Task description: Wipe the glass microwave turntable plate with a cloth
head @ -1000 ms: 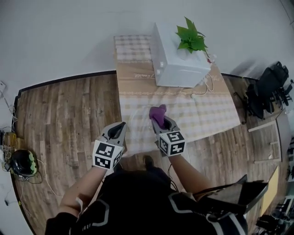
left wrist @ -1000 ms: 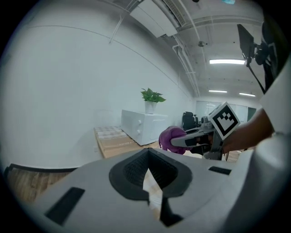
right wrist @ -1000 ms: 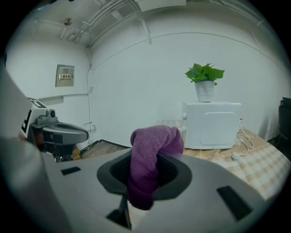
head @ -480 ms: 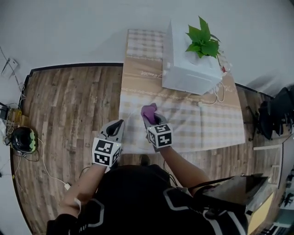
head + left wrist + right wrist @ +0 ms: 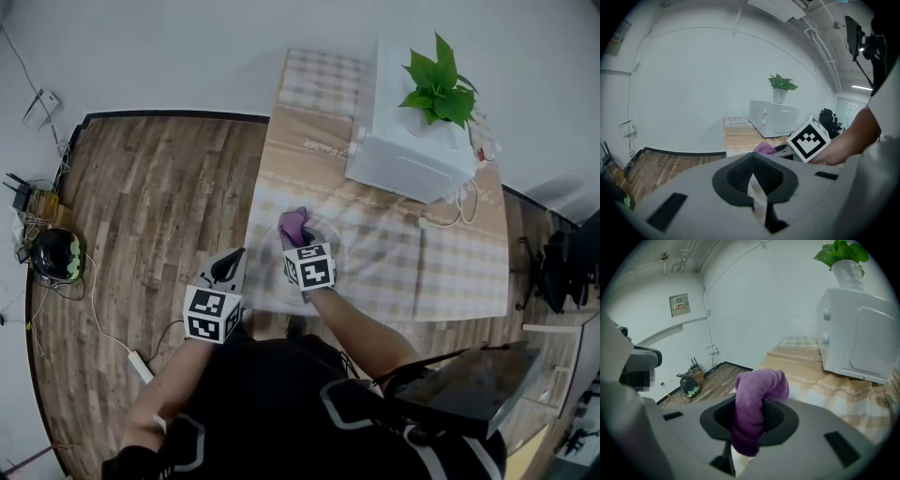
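The clear glass turntable plate [image 5: 267,283] lies near the front left edge of the checked tablecloth [image 5: 422,267], faint against it. My left gripper [image 5: 232,265] sits at its left rim. In the left gripper view a thin clear sliver of the plate [image 5: 755,190] shows between the closed jaws of that gripper [image 5: 753,180]. My right gripper [image 5: 298,242] is shut on a purple cloth [image 5: 293,225], held over the plate. The cloth [image 5: 757,399] bulges out of the right gripper [image 5: 750,423], hiding its pads. The cloth [image 5: 764,148] also shows beside the marker cube.
A white microwave [image 5: 408,150] with a potted plant [image 5: 439,89] on top stands at the table's back right, its cable trailing on the cloth. Wooden floor lies to the left, with a helmet [image 5: 52,255] and a power strip [image 5: 141,366].
The right gripper with the purple cloth has moved left and nearer, closing in on the left gripper over the plate. The head view has swung, so the table sits further right.
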